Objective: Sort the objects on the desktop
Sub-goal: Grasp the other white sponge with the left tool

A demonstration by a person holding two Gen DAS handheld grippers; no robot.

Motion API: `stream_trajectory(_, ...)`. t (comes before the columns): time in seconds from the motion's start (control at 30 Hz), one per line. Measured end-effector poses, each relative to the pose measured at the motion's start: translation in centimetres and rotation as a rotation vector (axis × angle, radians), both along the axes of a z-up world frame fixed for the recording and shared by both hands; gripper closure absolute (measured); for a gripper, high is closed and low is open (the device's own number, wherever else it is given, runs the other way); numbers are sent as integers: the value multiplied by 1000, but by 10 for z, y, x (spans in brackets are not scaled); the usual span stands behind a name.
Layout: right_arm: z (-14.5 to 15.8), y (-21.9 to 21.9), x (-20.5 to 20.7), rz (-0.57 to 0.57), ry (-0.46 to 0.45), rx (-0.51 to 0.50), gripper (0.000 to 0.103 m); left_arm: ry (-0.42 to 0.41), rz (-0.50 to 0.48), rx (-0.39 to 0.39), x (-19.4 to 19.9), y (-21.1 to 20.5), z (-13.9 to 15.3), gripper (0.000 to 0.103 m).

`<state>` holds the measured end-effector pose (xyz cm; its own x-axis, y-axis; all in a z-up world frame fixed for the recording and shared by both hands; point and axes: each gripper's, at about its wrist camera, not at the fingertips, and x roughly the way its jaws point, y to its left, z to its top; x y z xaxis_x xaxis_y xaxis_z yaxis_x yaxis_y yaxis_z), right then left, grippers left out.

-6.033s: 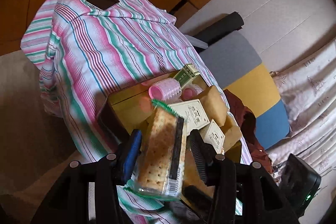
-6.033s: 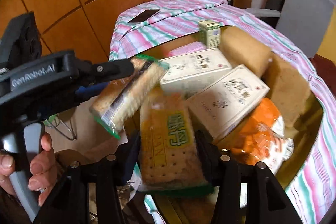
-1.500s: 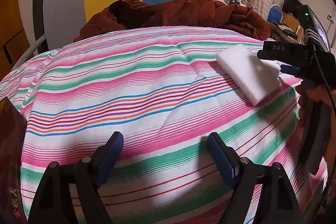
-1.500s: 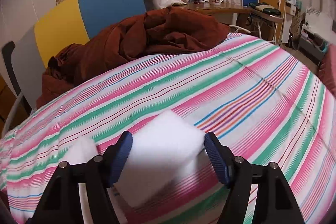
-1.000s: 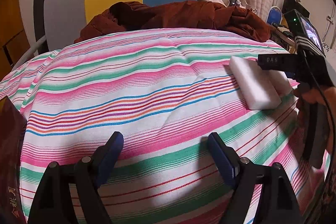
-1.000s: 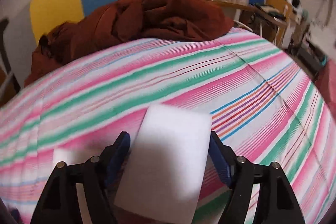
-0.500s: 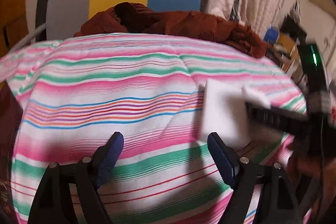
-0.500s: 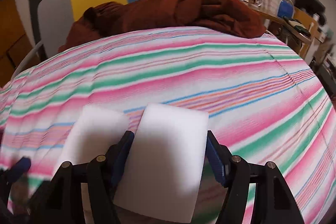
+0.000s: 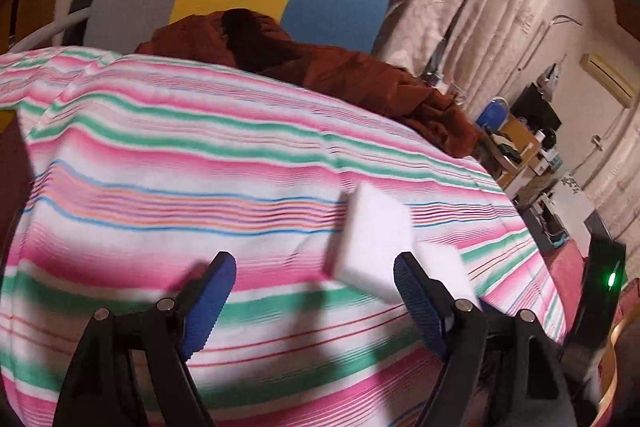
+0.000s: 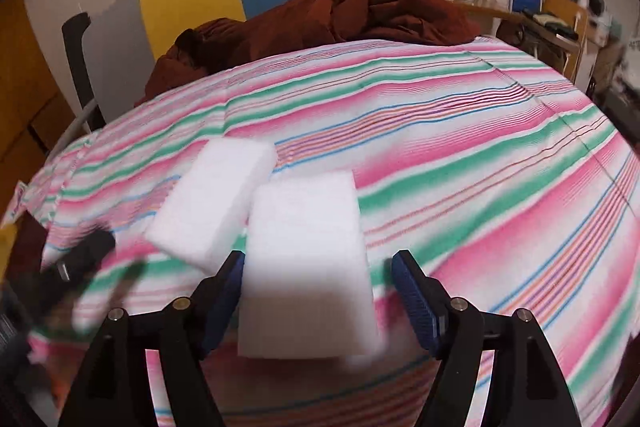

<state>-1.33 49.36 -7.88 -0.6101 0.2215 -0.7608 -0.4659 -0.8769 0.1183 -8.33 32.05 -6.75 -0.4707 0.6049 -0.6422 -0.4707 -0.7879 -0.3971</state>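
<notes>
Opening its jaws, the right gripper [image 10: 318, 291] has a white foam sponge block [image 10: 306, 259] between its blue pads: the left pad touches the block and a gap shows at the right pad. A second white sponge block [image 10: 212, 203] lies just beside it on the striped tablecloth [image 10: 480, 155]. Spread wide, the left gripper [image 9: 316, 301] holds nothing over the cloth.

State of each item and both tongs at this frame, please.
Near white sponge: flat on striped cloth, between right tongs, which are opening; a gap shows at the right pad.
Far white sponge: lying flat, untouched.
Left tongs: open, empty.
</notes>
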Motion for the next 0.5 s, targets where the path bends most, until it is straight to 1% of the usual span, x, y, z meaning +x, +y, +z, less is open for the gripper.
stream_trajectory(0.07, 0, -4, 3, -1, -4, 24, 34, -9, -46, -38, -1, 18, 0, 21)
stream_trajectory(0.13, 1, -1, 10, -16, 19, 4, 41, 10, -74, -69, 3, 29, 1, 21)
stream_trajectory(0.2, 1, 2, 16, -29, 40, -13, 42, 50, -106, -105, 8, 40, 3, 21)
stream_trajectory(0.27, 2, 2, 26, -68, 44, 7, 43, 90, -131, -144, 12, 49, 7, 21)
stream_trajectory(0.33, 2, 3, 39, -109, 59, 24, 43, 122, -146, -148, 15, 51, 12, 21)
stream_trajectory(0.4, -1, 8, 48, -104, 87, -8, 42, 158, -166, -123, 18, 53, 19, 21)
stream_trajectory(0.43, -1, 8, 49, -97, 94, -6, 42, 165, -176, -137, 17, 57, 18, 21)
stream_trajectory(0.5, -2, 3, 45, -92, 77, 26, 39, 175, -194, -166, 15, 64, 16, 21)
